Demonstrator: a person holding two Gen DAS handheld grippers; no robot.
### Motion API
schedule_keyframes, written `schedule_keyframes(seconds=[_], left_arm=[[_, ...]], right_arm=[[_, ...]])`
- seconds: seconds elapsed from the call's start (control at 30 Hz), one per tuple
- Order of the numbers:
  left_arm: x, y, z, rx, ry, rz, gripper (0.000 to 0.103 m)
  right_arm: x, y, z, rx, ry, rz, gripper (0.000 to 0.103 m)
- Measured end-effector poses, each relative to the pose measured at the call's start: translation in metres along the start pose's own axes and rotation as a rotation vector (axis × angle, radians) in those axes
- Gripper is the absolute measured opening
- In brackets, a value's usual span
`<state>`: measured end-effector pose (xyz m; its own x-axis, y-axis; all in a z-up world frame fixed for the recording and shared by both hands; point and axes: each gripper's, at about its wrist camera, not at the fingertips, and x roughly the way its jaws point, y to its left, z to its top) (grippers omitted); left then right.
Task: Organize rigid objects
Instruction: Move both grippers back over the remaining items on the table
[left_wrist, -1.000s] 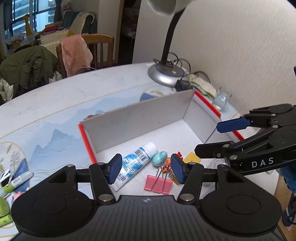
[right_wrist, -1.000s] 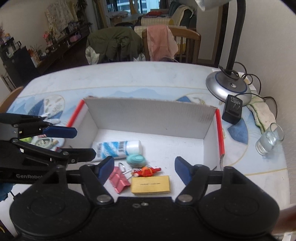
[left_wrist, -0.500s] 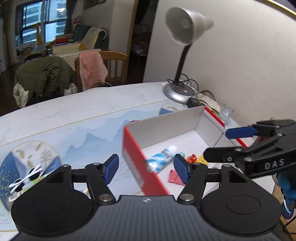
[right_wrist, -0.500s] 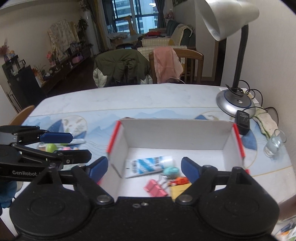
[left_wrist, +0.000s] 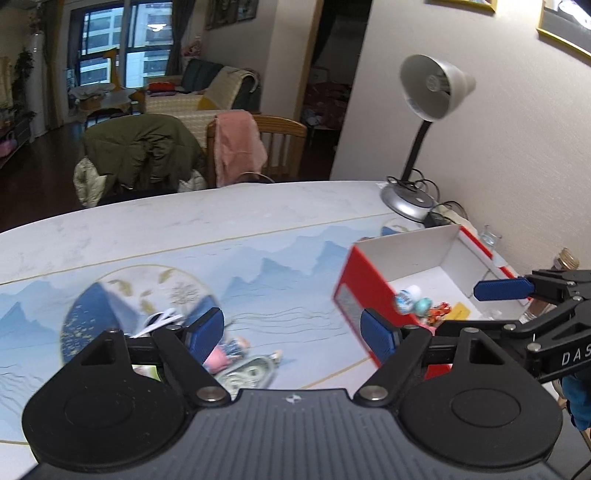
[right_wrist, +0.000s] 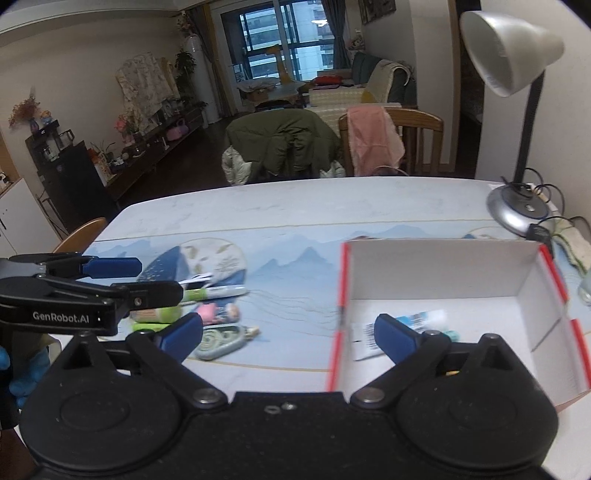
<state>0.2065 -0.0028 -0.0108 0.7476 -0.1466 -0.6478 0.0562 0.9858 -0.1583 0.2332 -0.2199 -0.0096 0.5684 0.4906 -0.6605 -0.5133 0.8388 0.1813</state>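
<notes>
Both views swung left off the red box (right_wrist: 447, 280); loose items (right_wrist: 218, 314) lay left of it, nearest the left tongs (left_wrist: 291, 330), both tongs open and empty, right tongs (right_wrist: 288, 334) straddling the box wall.

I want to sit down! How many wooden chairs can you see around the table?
2. One chair stands at the far side of the table with a pink cloth over its back; another chair peeks out at the left edge. The green jacket may hide a third.
</notes>
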Motion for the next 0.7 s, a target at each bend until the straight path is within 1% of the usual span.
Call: schedule_keyframes(seconds=[0.07,0.17,0.2,0.23,0.3,0.4,0.47,0.57,0.7], left_arm=[[-0.003,0.012,-0.003,-0.006,-0.004,0.006,0.086],[-0.008,0.030,-0.009,-0.014,-0.008,0.013,0.086],[-0.008,0.035,-0.010,-0.017,-0.007,0.017,0.088],[-0.009,0.041,-0.012,-0.019,-0.006,0.022,0.091],[-0.010,0.053,-0.016,-0.026,-0.007,0.029,0.100],[-0.010,0.069,-0.021,-0.037,-0.010,0.030,0.101],[-0.009,0.080,-0.026,-0.046,-0.011,0.039,0.103],[-0.005,0.097,-0.035,-0.066,-0.020,0.056,0.103],[0.003,0.119,-0.047,-0.090,-0.021,0.102,0.103]], right_arm=[[0.005,0.012,-0.001,-0.003,0.007,0.003,0.099],[0.014,0.028,-0.002,-0.004,0.019,0.011,0.099],[0.017,0.034,-0.002,-0.010,0.023,0.009,0.099],[0.020,0.039,-0.003,-0.013,0.027,0.009,0.099],[0.026,0.048,-0.003,-0.016,0.038,0.010,0.099],[0.035,0.061,-0.005,-0.024,0.055,0.011,0.099],[0.042,0.068,-0.006,-0.034,0.071,0.009,0.099],[0.052,0.078,-0.008,-0.055,0.093,0.002,0.099],[0.069,0.087,-0.010,-0.078,0.127,-0.012,0.099]])
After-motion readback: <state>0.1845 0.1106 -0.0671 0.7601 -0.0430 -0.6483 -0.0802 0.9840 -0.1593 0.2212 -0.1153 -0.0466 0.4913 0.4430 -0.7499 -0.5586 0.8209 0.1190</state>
